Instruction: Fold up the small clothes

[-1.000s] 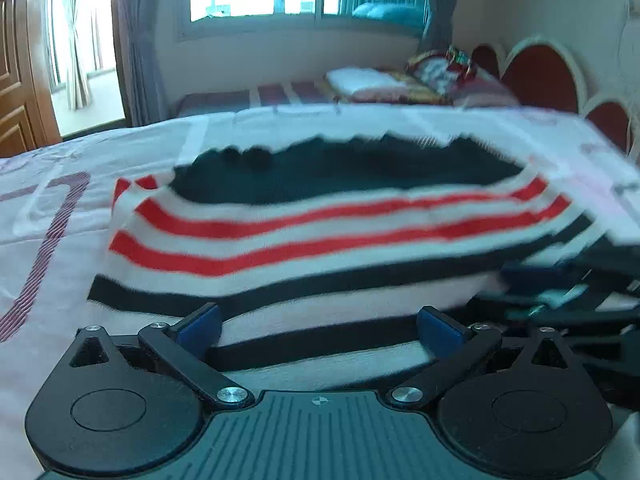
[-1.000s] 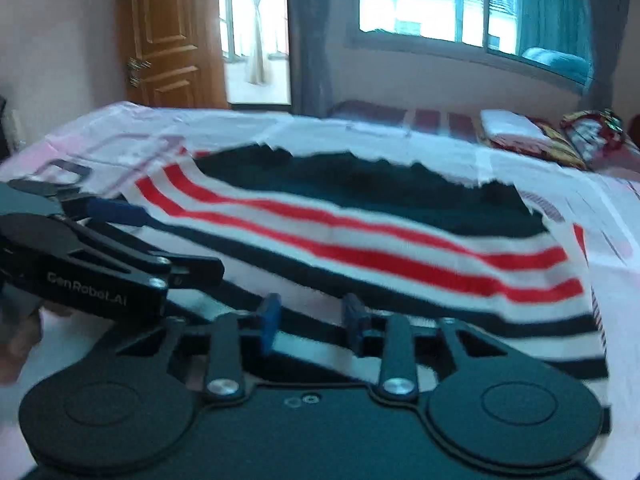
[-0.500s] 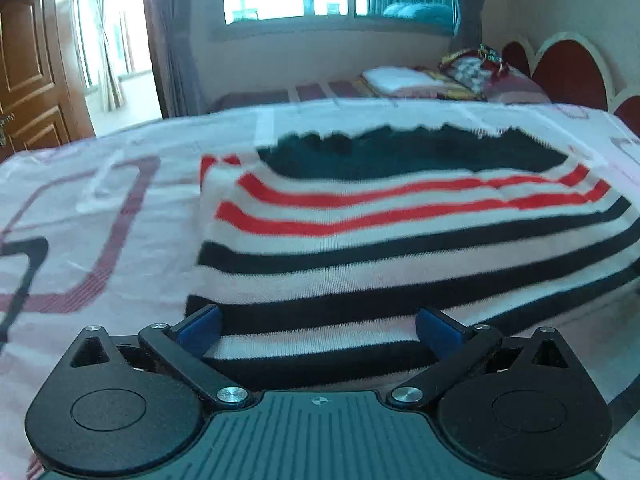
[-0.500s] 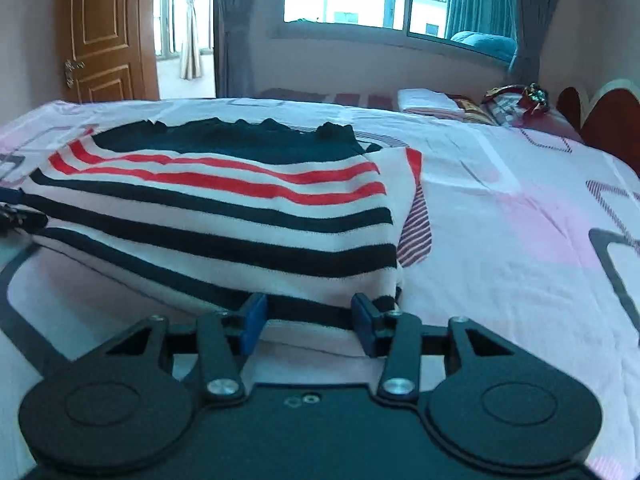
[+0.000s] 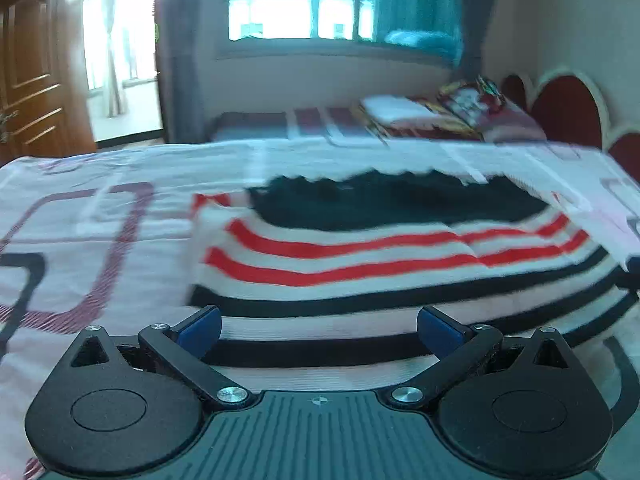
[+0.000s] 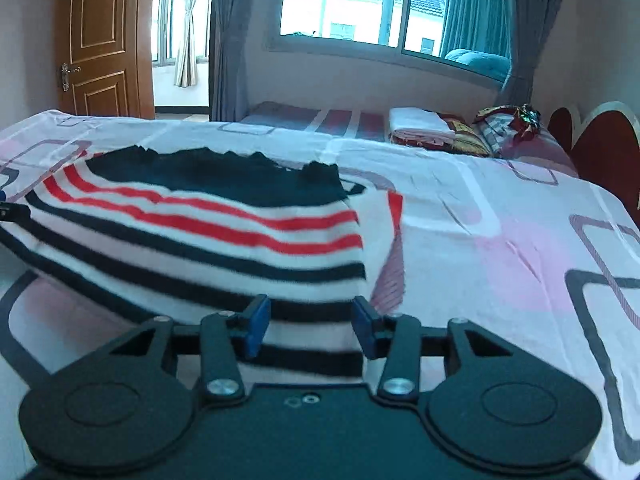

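Nearest in the left wrist view, the left gripper (image 5: 319, 330), jaws spread wide, blue pads (image 5: 199, 330) clear of the cloth, nothing between them but the near hem of the striped garment (image 5: 392, 280) below. Nearest in the right wrist view, the right gripper (image 6: 310, 330), jaws partway apart after just opening, blue pads (image 6: 256, 326) standing off the fabric, near right corner of the striped garment (image 6: 208, 248) lying under the gap. No readable writing or brand on either gripper or on the cloth.

Beyond, garment spread flat on the pink patterned bedsheet (image 6: 500, 248): black bands near, red bands farther, dark panel with a ragged edge at the far end. Farther right, folded linens (image 6: 420, 124) and a red headboard (image 6: 592, 148). Farthest, window (image 6: 384, 4), grey curtains, wooden door (image 6: 104, 40) at far left.
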